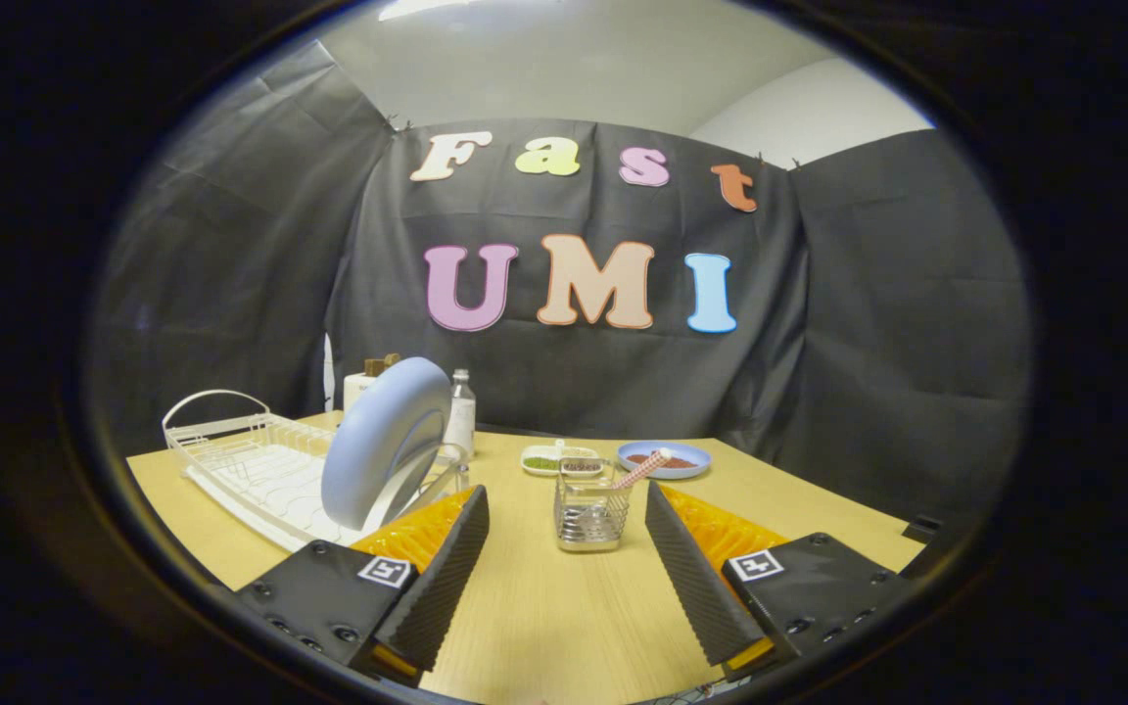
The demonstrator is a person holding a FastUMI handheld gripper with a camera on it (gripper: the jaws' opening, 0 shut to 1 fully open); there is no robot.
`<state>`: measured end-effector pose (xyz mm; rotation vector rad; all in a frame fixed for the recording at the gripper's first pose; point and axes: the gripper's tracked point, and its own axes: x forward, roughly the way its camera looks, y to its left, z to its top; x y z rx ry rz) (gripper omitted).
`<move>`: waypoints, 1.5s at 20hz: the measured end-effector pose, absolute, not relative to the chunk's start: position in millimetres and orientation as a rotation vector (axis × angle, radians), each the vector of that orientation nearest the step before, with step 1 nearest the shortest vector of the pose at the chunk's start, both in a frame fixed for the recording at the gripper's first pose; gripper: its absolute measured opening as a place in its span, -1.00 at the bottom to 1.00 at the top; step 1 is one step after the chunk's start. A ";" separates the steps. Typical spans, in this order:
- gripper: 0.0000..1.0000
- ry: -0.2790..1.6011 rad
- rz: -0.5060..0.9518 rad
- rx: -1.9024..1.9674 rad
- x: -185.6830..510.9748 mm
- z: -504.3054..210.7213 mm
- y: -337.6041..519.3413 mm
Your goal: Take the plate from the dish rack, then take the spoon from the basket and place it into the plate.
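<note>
A pale blue plate (386, 443) stands on edge in the near end of a white wire dish rack (251, 460), just beyond and left of my left finger. A small clear basket with a metal base (590, 511) stands on the table ahead, between my fingers. A spoon with a pink checked handle (644, 467) leans out of it to the right. My gripper (564, 509) is open, with nothing between its fingers (446, 578), and hovers low over the wooden table (544, 617).
Beyond the basket lie a small white dish (557, 458) with green and dark food and a blue saucer (678, 459) with red filling. A clear bottle (462, 411) and a white box (360, 388) stand behind the rack by the black cloth wall.
</note>
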<state>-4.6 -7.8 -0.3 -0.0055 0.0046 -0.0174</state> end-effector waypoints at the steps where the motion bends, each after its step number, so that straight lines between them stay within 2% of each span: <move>1: 1.00 0.003 -0.025 -0.015 -4.5 -0.7 -10.0; 14: 1.00 0.010 -0.046 -0.009 9.5 16.5 -11.5; 18: 1.00 0.032 -0.104 -0.032 29.2 30.6 -22.0; 25: 1.00 0.087 -0.249 -0.126 71.4 92.5 -30.0; 30: 1.00 0.135 -0.284 -0.147 96.1 143.7 -4.4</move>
